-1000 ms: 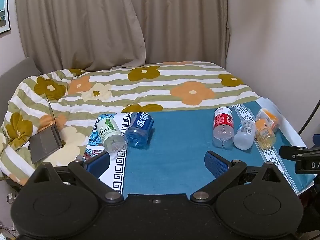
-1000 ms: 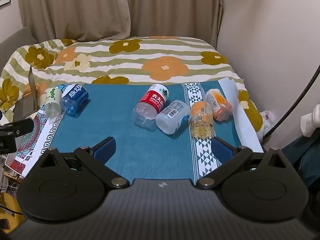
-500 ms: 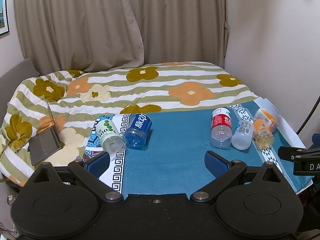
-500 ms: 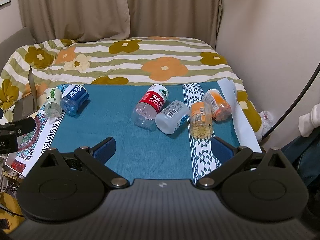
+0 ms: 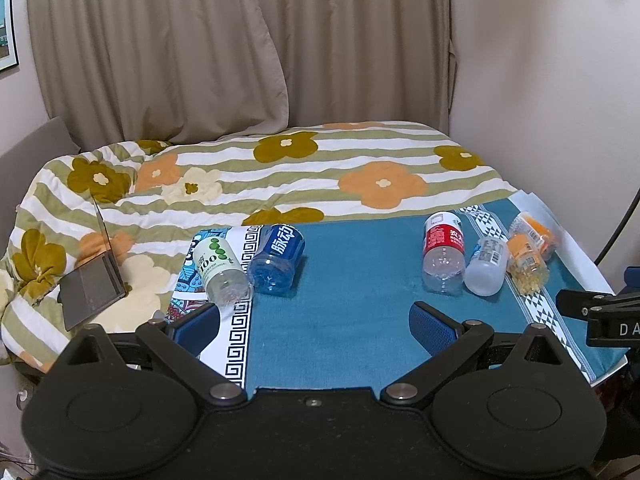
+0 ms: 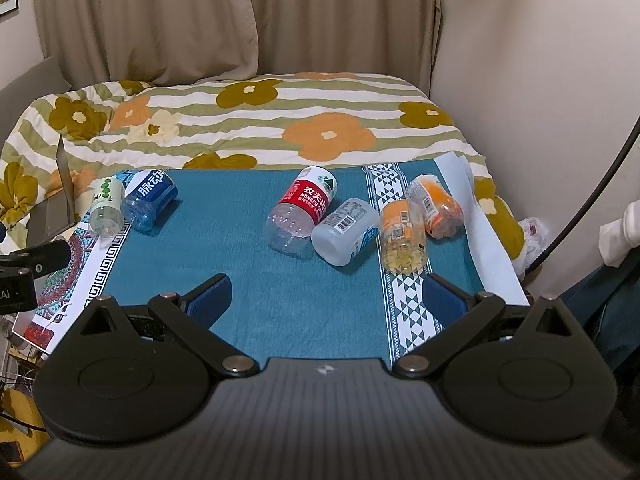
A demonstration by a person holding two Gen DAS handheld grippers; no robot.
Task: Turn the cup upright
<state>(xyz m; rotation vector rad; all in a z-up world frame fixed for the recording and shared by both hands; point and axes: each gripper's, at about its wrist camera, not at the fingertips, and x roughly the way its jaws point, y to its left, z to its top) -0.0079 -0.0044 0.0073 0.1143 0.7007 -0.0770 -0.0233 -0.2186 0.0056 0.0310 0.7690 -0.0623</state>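
Several cut-bottle cups lie on their sides on a teal cloth [image 5: 352, 280]. At the left lie a green-label cup [image 5: 220, 268] [image 6: 106, 208] and a blue-label cup [image 5: 278, 258] [image 6: 150, 200]. At the right lie a red-label cup [image 5: 443, 254] [image 6: 304, 210], a white cup [image 5: 486, 266] [image 6: 346, 232] and two orange cups [image 5: 526, 260] [image 6: 402, 236] [image 6: 436, 206]. My left gripper [image 5: 316, 324] is open and empty, short of the left cups. My right gripper [image 6: 326, 300] is open and empty, short of the right cups.
A floral striped quilt [image 5: 280, 176] covers the bed behind the cloth. A laptop [image 5: 94, 284] lies at the left. Curtains [image 5: 240, 48] and a wall stand behind. A black cable [image 6: 592, 196] runs at the right. The other gripper's tip [image 5: 600, 316] shows at right.
The left wrist view has tilted up slightly, so the cups sit lower in its frame. The right view is almost unchanged. Both grippers stay open.
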